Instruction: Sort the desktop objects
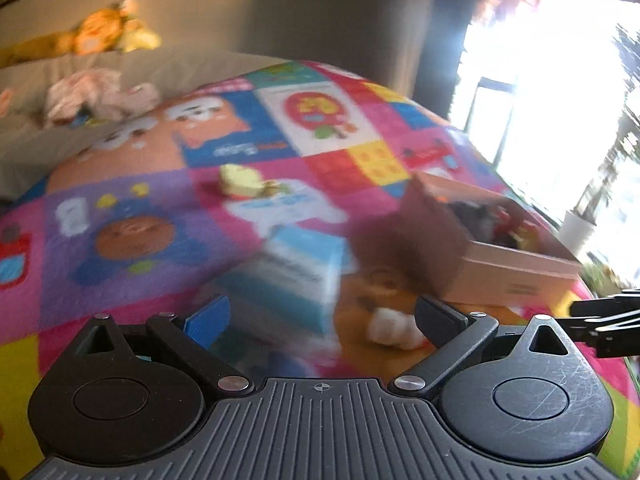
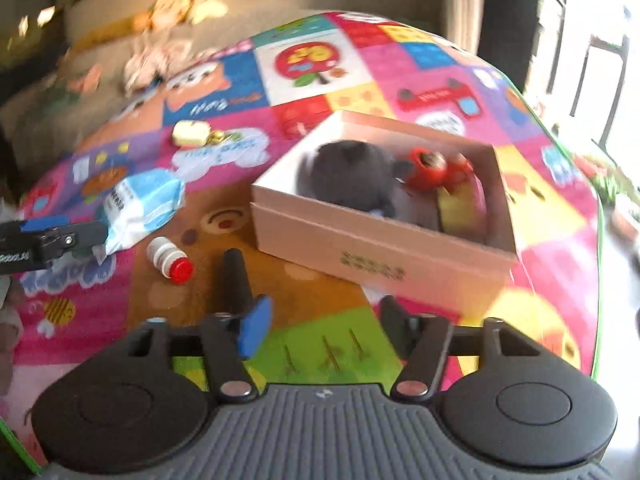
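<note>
A pink cardboard box (image 2: 360, 240) stands on the colourful play mat (image 2: 360, 60). It holds a dark plush item (image 2: 352, 176), a red object (image 2: 432, 168) and a yellow-pink item (image 2: 460, 208). A blue-white packet (image 2: 140, 204) lies left of the box; in the blurred left wrist view the packet (image 1: 292, 276) sits just ahead of my open left gripper (image 1: 320, 320). A small white bottle with a red cap (image 2: 170, 260) and a black pen-like stick (image 2: 236, 280) lie near my open, empty right gripper (image 2: 324, 324). A yellow case (image 2: 190, 134) lies farther back.
A grey sofa (image 1: 48, 80) with a plush toy (image 1: 108, 32) and crumpled cloth (image 1: 92, 96) lies beyond the mat. A bright window (image 1: 560, 100) is at right. The left gripper's tip shows at the right wrist view's left edge (image 2: 48, 240).
</note>
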Demonstrator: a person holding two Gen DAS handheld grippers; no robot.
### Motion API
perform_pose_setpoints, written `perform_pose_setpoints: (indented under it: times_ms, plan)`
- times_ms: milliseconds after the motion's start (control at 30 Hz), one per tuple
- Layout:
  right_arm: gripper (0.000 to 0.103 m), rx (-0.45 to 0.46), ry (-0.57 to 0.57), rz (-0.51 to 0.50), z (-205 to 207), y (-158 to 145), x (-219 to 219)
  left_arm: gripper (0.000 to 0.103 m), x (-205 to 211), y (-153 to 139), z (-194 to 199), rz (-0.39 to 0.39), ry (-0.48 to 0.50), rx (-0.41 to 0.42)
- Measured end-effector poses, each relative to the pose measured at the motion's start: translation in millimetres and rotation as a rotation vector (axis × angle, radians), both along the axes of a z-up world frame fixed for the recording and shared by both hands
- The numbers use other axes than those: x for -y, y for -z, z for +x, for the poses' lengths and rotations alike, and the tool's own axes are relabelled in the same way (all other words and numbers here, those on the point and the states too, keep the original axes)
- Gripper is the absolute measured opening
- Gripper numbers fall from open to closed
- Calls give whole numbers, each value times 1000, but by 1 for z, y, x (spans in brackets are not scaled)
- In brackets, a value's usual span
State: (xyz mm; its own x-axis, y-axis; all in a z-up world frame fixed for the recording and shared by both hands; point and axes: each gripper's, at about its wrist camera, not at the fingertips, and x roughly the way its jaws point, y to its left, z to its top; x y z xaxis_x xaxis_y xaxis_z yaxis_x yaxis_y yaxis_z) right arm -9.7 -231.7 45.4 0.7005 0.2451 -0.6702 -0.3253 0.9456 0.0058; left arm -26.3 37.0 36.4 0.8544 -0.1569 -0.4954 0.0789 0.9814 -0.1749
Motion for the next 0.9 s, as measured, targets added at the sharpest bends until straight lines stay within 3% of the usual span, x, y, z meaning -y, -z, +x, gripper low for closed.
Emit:
perform_pose_setpoints:
  times_ms: [133,233,400,567,600,733,900]
  plan:
    - [68,-28,57,89,-7,18,15,100,33,2,13,81,87,-39]
    - [68,-39,75,97,-9,29,20,92,52,8,22,114,129,-68]
    - [84,19,93,80,-19,36,28,85,83,10,26,197,217,-64]
    - [86,32,126,163,-28,43,44,85,119,21,37,344,290,-53]
    - [93,57,134,184,-31,41,47,85,126,23,40,367,301,-49]
    - [98,96,162,238,-35,40,55,85,141,25,52,440,281,-18]
    - [100,78,171,265,-31,41,58,91,133,19,49,421,244,-25]
